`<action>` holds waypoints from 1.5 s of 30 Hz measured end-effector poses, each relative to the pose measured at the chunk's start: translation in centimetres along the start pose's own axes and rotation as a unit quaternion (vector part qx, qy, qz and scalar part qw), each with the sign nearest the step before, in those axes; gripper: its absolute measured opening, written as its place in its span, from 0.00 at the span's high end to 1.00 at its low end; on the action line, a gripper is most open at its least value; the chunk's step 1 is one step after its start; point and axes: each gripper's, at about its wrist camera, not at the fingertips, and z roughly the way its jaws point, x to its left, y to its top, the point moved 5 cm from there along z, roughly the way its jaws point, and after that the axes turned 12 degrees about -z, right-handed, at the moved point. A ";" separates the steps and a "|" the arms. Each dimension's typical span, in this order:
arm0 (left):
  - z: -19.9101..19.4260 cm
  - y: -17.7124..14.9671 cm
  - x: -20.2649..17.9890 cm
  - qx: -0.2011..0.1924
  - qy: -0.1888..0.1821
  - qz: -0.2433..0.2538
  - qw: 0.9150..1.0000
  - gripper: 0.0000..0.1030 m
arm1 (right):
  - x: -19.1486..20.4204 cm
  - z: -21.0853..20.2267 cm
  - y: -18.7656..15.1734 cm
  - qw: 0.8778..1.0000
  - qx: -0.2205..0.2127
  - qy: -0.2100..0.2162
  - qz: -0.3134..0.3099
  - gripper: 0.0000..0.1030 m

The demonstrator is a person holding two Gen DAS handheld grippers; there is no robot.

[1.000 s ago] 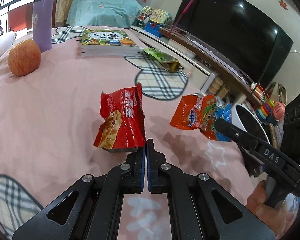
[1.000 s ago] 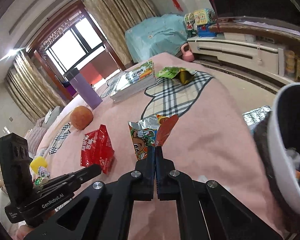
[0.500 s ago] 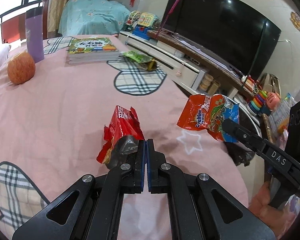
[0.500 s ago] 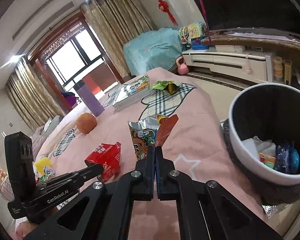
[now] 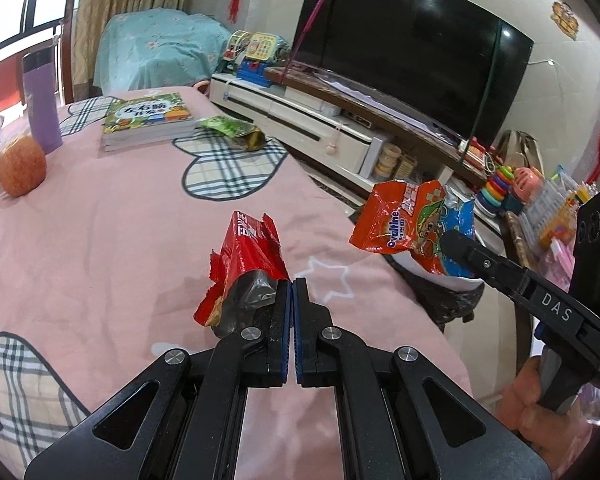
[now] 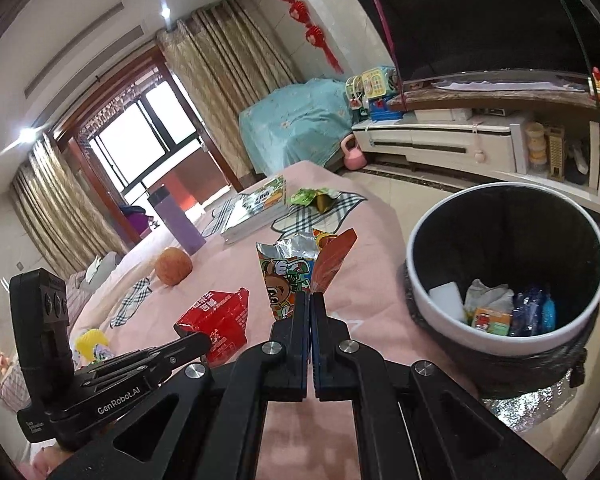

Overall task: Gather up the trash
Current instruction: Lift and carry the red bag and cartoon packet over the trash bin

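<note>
**Both grippers raised with wrappers pinched**

Left gripper (image 5: 291, 284) angles downward over the pink bedspread (image 5: 100, 248), jaws pressed together on a torn red wrapper (image 5: 248, 256), crumpled, silver lining showing, at frame centre. Right gripper (image 6: 310, 296) pinches an orange cartoon-printed wrapper (image 6: 290, 276), upright at centre frame. The white bin (image 6: 420, 296) stands at right, part-filled with litter
</note>
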 end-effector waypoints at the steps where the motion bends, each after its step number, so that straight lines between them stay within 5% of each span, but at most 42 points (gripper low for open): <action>1: -0.1 0.0 -0.3 0.000 -0.002 0.002 1.000 0.99 | -0.2 -0.3 -0.1 1.000 -0.002 -0.001 0.000 0.99; 45: 2.4 0.1 -14.2 0.017 -0.082 0.111 0.990 0.99 | -10.8 -7.7 -1.0 0.991 -0.046 -0.103 0.076 0.99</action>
